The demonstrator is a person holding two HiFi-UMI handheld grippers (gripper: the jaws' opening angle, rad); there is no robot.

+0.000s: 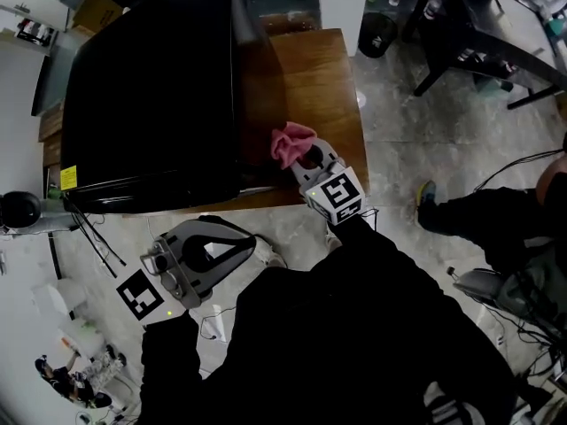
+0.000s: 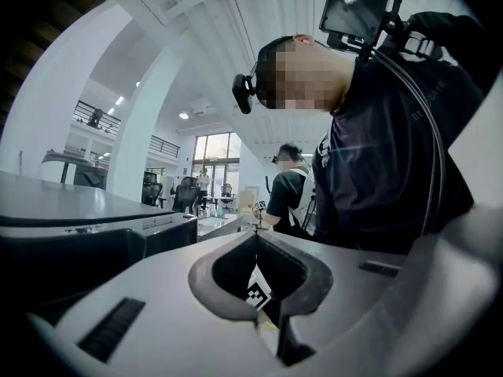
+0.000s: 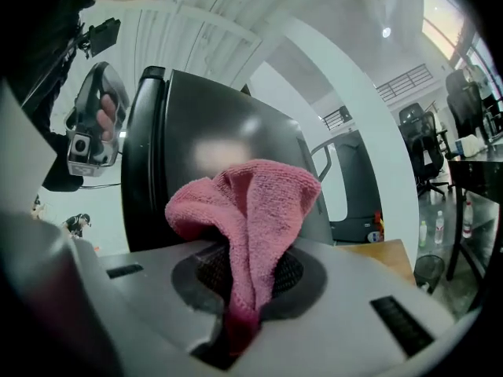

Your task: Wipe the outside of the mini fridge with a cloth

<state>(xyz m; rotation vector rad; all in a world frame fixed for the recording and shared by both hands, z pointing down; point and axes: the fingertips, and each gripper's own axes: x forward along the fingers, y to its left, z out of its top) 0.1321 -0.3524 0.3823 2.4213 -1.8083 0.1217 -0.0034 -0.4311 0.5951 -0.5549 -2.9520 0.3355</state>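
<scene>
The black mini fridge [image 1: 151,96] stands on a wooden table [image 1: 310,78] and fills the upper left of the head view. My right gripper [image 1: 306,162] is shut on a pink cloth [image 1: 291,142] close by the fridge's right side, near its front corner. In the right gripper view the bunched cloth [image 3: 251,203] rises from the right gripper [image 3: 240,289] in front of the fridge's dark side [image 3: 212,148]; whether they touch I cannot tell. My left gripper [image 1: 251,244] hangs low off the table's front edge. Seen in its own view, the left gripper [image 2: 256,238] is shut and holds nothing.
A black chair [image 1: 461,34] and a dark bin [image 1: 378,32] stand on the tiled floor beyond the table. Cables [image 1: 93,237] trail below the fridge at left. Another person [image 2: 291,187] stands far off in the left gripper view. A desk [image 3: 479,163] lies at the right.
</scene>
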